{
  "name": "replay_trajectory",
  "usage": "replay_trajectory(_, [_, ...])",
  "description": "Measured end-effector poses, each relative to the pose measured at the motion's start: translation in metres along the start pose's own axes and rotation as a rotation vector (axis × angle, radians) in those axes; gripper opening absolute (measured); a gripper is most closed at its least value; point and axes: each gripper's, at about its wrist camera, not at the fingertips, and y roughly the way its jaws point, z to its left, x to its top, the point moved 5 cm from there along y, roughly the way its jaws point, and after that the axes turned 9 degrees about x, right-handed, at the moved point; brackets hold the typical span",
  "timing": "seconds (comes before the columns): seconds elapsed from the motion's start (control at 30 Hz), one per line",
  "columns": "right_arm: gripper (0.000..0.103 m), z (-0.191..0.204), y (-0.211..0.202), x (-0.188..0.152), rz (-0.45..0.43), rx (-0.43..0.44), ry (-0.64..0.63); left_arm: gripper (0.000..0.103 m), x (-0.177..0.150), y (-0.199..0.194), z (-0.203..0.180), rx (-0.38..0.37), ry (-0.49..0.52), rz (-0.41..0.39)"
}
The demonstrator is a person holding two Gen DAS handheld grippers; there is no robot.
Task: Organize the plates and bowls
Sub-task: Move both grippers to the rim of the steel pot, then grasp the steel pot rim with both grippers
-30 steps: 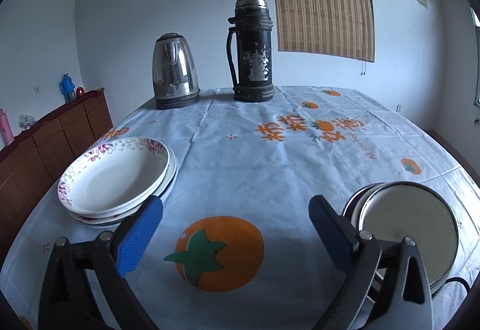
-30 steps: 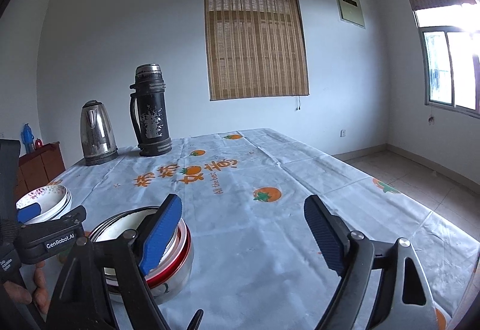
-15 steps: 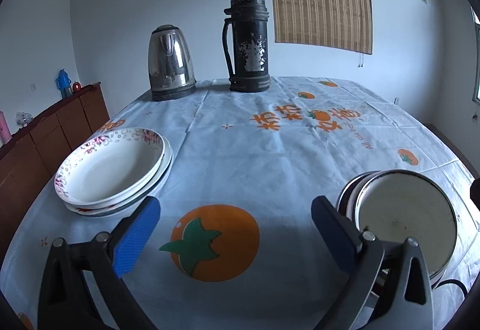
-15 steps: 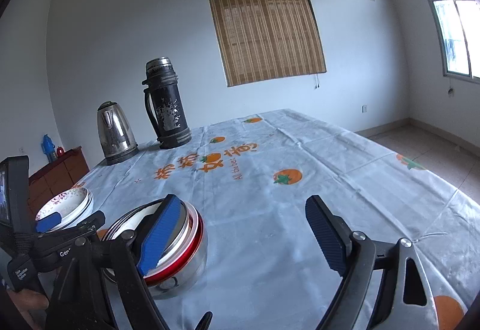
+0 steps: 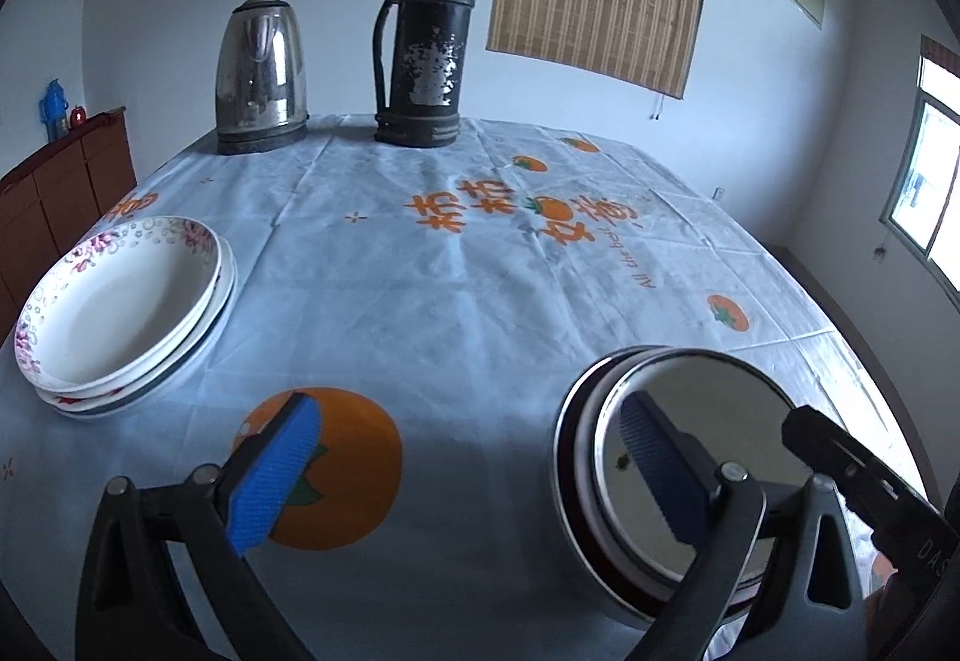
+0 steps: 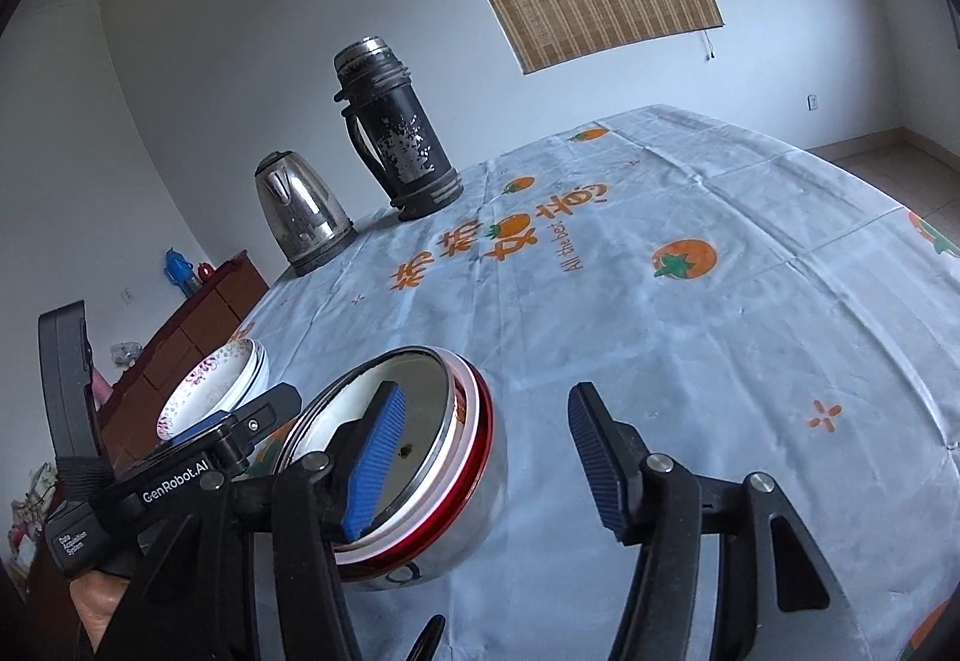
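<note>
Both sets of jaws are held wide w/ nothing between them. On the left gripper point(image 5: 462, 472) the right pad is seen in front of the stacked bowls point(image 5: 678, 481); on the right gripper point(image 6: 486, 457) the left pad sits over the bowl mouth, the right pad over bare tablecloth point(image 6: 690, 337). Whether either pad is touching a rim can't be told.

Vs. 1 s ago: both grippers are brought closer & lower toward the bowls, the right one tilted, and the bowls now fill much more of each view. Judged: the approach to the bowl stack is under way, no grasp made yet. The plates point(image 5: 120, 313), stacked at near left, are unmoved, well apart from the bowls at near right.

Left wrist view: the plate stack is shown whole, floral rim on top, plus the steel inside of the top bowl and part of the other tool at far right. Right wrist view: the bowls' outer wall and the red band under the rim are shown, hidden in the other view. Kettle point(image 5: 261, 75) & thermos point(image 5: 423, 45) stand at the far edge in both.
</note>
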Motion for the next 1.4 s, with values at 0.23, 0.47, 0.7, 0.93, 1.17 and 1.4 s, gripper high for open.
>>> replay_trajectory(0.23, [0.041, -0.007, 0.014, -0.009, 0.071, 0.029, 0.070, 0.096, -0.004, 0.008, -0.015, -0.036, 0.031, 0.057])
replay_trajectory(0.47, [0.040, -0.010, 0.024, -0.014, 0.132, 0.065, 0.179, 0.078, -0.010, 0.023, -0.013, -0.038, 0.017, 0.143])
replay_trajectory(0.7, [0.041, -0.009, 0.028, -0.013, 0.144, 0.042, 0.188, 0.057, -0.011, 0.027, -0.023, -0.078, 0.018, 0.165])
replay_trajectory(0.93, [0.041, -0.011, 0.036, -0.015, 0.180, 0.023, 0.200, 0.034, -0.015, 0.025, -0.039, -0.109, 0.043, 0.171])
replay_trajectory(1.17, [0.041, -0.007, 0.038, -0.015, 0.196, -0.013, 0.158, 0.032, -0.015, 0.024, -0.036, -0.123, 0.016, 0.159])
replay_trajectory(1.4, [0.037, -0.003, 0.038, -0.015, 0.214, -0.060, 0.126, 0.030, -0.015, 0.021, -0.036, -0.119, 0.016, 0.148])
